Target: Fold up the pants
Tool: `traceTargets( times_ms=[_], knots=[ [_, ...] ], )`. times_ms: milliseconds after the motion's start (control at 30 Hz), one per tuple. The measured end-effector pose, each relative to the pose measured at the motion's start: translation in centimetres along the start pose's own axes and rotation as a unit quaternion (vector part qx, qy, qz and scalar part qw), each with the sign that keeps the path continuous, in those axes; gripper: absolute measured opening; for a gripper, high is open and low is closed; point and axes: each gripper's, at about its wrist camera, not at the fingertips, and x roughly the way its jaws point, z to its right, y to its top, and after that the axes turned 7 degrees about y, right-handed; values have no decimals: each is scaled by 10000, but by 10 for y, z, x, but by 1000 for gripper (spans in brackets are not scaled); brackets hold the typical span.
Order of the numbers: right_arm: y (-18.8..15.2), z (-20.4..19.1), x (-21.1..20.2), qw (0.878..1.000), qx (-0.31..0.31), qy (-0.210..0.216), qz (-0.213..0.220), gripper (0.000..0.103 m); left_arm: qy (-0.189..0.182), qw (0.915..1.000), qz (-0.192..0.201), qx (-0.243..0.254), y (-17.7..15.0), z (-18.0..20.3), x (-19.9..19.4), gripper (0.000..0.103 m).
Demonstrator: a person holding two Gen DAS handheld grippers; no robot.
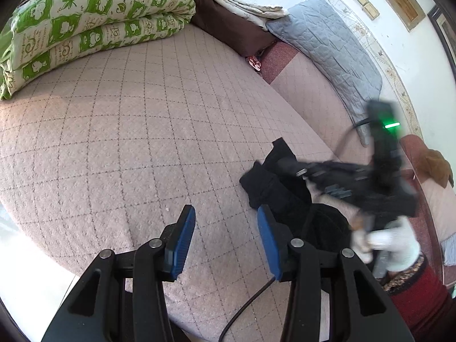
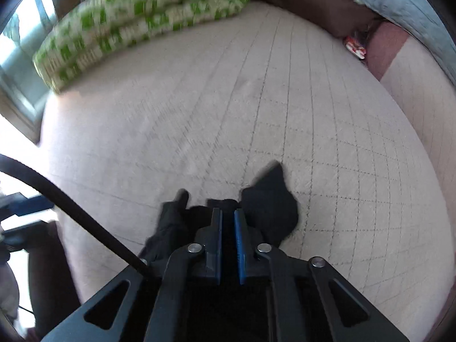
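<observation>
The black pants [image 2: 268,202] are being clamped by the right gripper [image 2: 228,213], bunched on the near right of a pinkish quilted bed [image 1: 114,131]. The left gripper [image 1: 226,222] is being held wide apart, holding nothing. A green-patterned quilt [image 1: 85,25] is being kept folded at the far left, a grey pillow [image 1: 327,45] against the far right wall.

The black pants [image 1: 273,188] lie bunched in a crumpled heap on the pink quilted bed cover [image 1: 128,131], near its front edge.
</observation>
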Motion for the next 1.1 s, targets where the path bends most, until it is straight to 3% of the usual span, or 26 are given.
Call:
traceTargets(
  times_ms=[167, 300, 400, 433, 467, 533, 600, 633, 667, 733, 800, 900, 1000, 1067, 1100],
  knots=[
    [12, 5, -60, 9969, 101, 143, 767, 4, -181, 9998, -69, -32, 9, 12, 17, 43],
    [15, 31, -44, 9968, 254, -454, 614, 5, -364, 9990, -265, -76, 18, 25, 44, 48],
    [15, 56, -12, 9974, 543, -371, 301, 12, -417, 9982, -408, -106, 21, 33, 62, 48],
    [16, 66, -6, 9971, 680, -229, 246, 27, -402, 9983, -406, -84, 20, 35, 64, 48],
    [14, 68, -1, 9965, 794, -151, 218, 53, -396, 9985, -383, -67, 20, 37, 65, 48],
    [13, 74, 12, 9948, 996, 107, 204, 79, -423, 9984, -378, -72, 18, 38, 65, 48],
    [13, 73, 28, 9950, 988, 159, 55, 77, -404, 9984, -369, -124, 17, 36, 64, 48],
    [15, 73, 42, 9946, 984, 291, -166, 40, -381, 9985, -349, -154, 17, 34, 63, 48],
    [14, 71, 49, 9933, 1026, 405, -335, 22, -356, 9987, -316, -186, 16, 32, 60, 48],
    [18, 57, 46, 9945, 871, 519, -251, 21, -310, 9991, -196, -235, 16, 26, 47, 48],
    [23, 36, 30, 9912, 712, 1111, -77, 21, -255, 9994, 18, -224, 14, 20, 27, 48],
    [32, 2, 21, 9861, 166, 1649, -135, 23, -63, 9993, 299, -213, 12, 7, 1, 50],
    [45, -11, 39, 9858, 118, 1670, -86, 23, 80, 9983, 429, -384, 11, -9, -13, 50],
    [60, -13, 58, 9907, 292, 1321, -130, 45, 198, 9975, 445, -510, 10, -17, -21, 50],
    [65, -12, 57, 9933, 272, 1120, -116, 45, 203, 9974, 464, -517, 9, -20, -25, 50]
  ],
)
